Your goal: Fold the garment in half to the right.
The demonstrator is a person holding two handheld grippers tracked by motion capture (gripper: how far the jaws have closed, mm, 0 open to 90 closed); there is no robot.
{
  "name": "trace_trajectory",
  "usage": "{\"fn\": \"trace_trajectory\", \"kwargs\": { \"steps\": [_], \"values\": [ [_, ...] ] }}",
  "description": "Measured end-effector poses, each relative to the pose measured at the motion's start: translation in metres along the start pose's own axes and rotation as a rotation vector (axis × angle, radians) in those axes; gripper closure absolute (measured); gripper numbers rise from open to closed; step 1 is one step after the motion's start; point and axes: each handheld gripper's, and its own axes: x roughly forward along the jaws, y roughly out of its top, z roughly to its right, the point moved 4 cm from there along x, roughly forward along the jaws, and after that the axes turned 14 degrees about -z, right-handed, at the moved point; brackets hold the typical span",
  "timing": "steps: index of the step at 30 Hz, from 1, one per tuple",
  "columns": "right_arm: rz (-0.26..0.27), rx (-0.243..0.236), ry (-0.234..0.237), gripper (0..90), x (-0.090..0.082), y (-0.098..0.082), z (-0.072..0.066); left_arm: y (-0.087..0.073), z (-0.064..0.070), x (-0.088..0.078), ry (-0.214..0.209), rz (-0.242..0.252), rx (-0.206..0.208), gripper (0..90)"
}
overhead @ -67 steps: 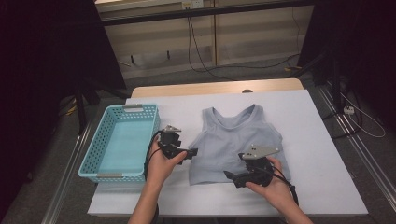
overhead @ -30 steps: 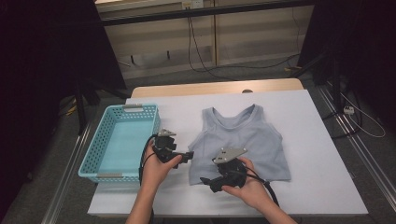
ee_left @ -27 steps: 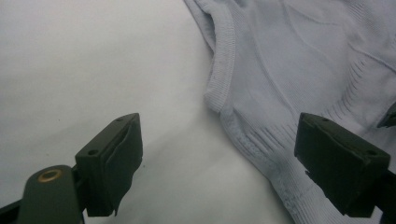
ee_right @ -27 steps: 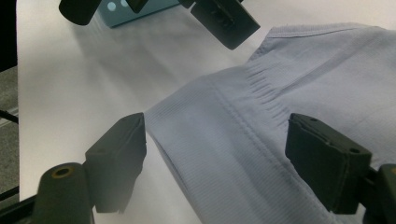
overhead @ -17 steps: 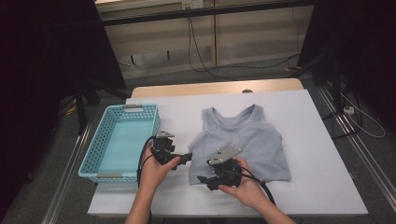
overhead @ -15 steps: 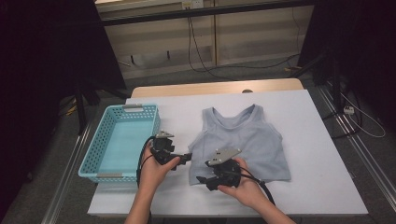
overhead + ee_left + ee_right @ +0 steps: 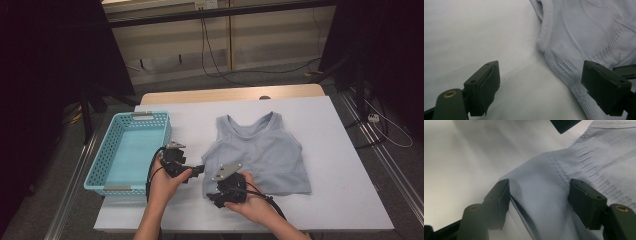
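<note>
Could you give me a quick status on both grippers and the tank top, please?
Left gripper open beside tank top side edge. Right gripper open, jaws just closing, hem corner between them. Basket left, nothing blocking.

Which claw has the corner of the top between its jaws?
The right claw: the hem corner of the light blue top lies between its jaws. The left claw has mostly bare table between its jaws.

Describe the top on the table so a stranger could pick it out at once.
Start at the white table. To the right of the blue basket at its left edge, the top lies flat near the middle, neck toward the far side. It is the one piece of cloth there: pale blue-grey, sleeveless and ribbed, with the right gripper at its near left corner.
</note>
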Motion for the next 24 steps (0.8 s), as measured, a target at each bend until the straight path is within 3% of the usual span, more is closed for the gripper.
{"fn": "trace_trajectory", "kwargs": {
  "steps": [3,5,9,13,16,21,24],
  "values": [
    [0.012,-0.007,0.003,36.8,0.0,-0.001,0.001,0.001,0.0,-0.002,0.003,0.0,0.006,16.0],
    [0.029,-0.003,-0.003,46.2,-0.001,-0.004,0.005,0.002,0.001,-0.003,0.002,0.004,0.002,16.1],
    [0.042,0.008,-0.007,52.7,-0.002,-0.005,0.008,0.003,0.0,-0.003,0.004,0.017,0.0,16.1],
    [0.057,0.039,-0.017,68.9,-0.003,-0.007,0.014,0.002,-0.001,-0.003,0.0,0.011,0.0,16.0],
    [0.063,0.033,-0.025,77.8,-0.005,-0.008,0.016,0.003,-0.002,-0.004,0.004,0.021,0.0,16.0],
    [0.086,0.096,0.038,84.3,-0.007,-0.011,0.02,0.006,-0.002,-0.006,-0.007,0.023,0.007,15.9],
    [0.094,0.104,0.06,84.9,-0.011,-0.012,0.02,0.008,-0.002,-0.007,-0.008,0.034,0.006,15.9]
  ]
}}
